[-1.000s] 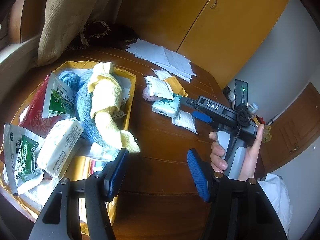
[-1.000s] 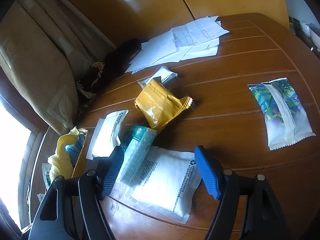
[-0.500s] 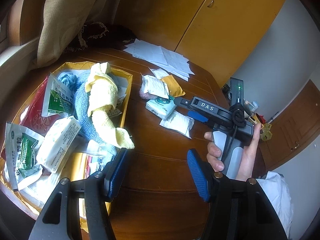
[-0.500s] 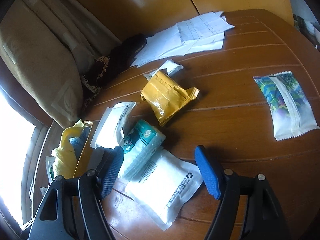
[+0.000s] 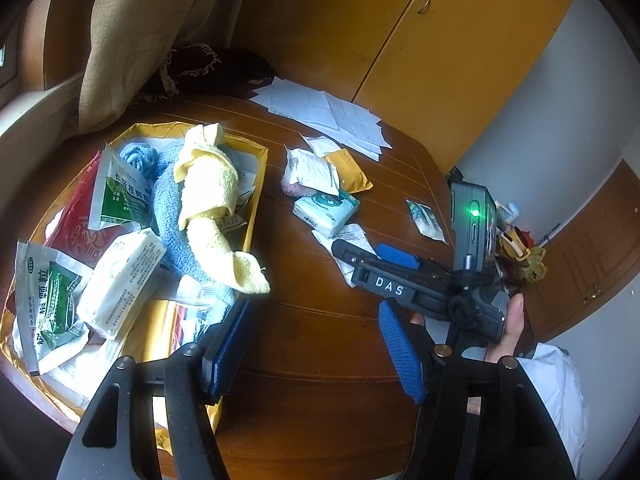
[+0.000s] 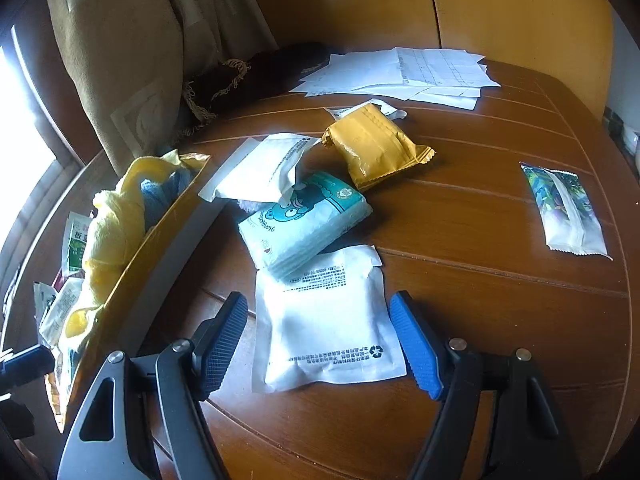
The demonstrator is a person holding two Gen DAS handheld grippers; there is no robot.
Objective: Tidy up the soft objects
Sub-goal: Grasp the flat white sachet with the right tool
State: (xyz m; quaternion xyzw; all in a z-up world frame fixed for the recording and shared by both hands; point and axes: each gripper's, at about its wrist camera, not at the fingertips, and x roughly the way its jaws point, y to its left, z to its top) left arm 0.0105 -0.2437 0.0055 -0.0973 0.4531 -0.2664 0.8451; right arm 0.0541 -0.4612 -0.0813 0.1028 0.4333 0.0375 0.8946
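The right claw [image 6: 318,344] is wide open around the near edge of a flat white pouch [image 6: 326,320] on the table [image 6: 480,300]; the pads do not press it. The left claw [image 5: 316,354], empty, has just opened wider over bare wood beside the yellow box [image 5: 256,184]. Free surface lies between the pouch and the printed sachet [image 6: 566,212] near the table's right edge.

Both cameras look steeply down along their own tongs at the counter [image 5: 320,320]. The left view sits farther back; the right hangs close above the white packet [image 6: 326,320] (both show the teal tissue pack [image 5: 326,210]).
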